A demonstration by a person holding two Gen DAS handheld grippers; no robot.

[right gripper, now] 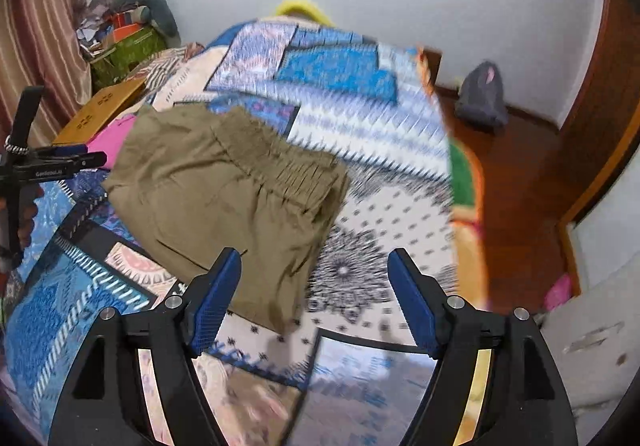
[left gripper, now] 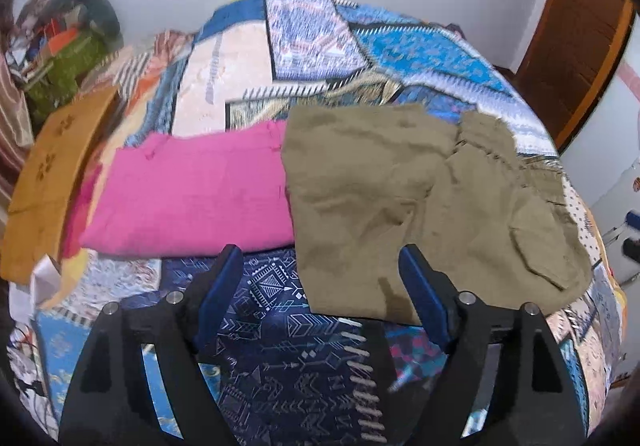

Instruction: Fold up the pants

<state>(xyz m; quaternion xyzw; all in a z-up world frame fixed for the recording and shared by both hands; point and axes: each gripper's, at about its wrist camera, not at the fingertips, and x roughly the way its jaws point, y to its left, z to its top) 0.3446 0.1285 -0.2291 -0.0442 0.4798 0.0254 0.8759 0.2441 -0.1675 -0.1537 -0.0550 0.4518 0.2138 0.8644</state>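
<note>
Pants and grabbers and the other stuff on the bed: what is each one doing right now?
Khaki pants: folded, lying rumpled on the bedspread, held by nothing.
Pink garment: folded flat, beside the khaki pants.
Left gripper: jaws open, empty, above the near edge of the pants.
Right gripper: jaws open, empty.
Bedspread: spread out over the bed.

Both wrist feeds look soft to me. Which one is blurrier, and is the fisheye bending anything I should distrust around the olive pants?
Right wrist view: heavier motion smear, worst across the patchwork bedspread right of the folded olive-green pants; the right gripper stays sharp. Left wrist view: milder blur, pants and folded pink garment readable, left gripper crisp. Both: fisheye bulges the bed and darkens the corners.
</note>
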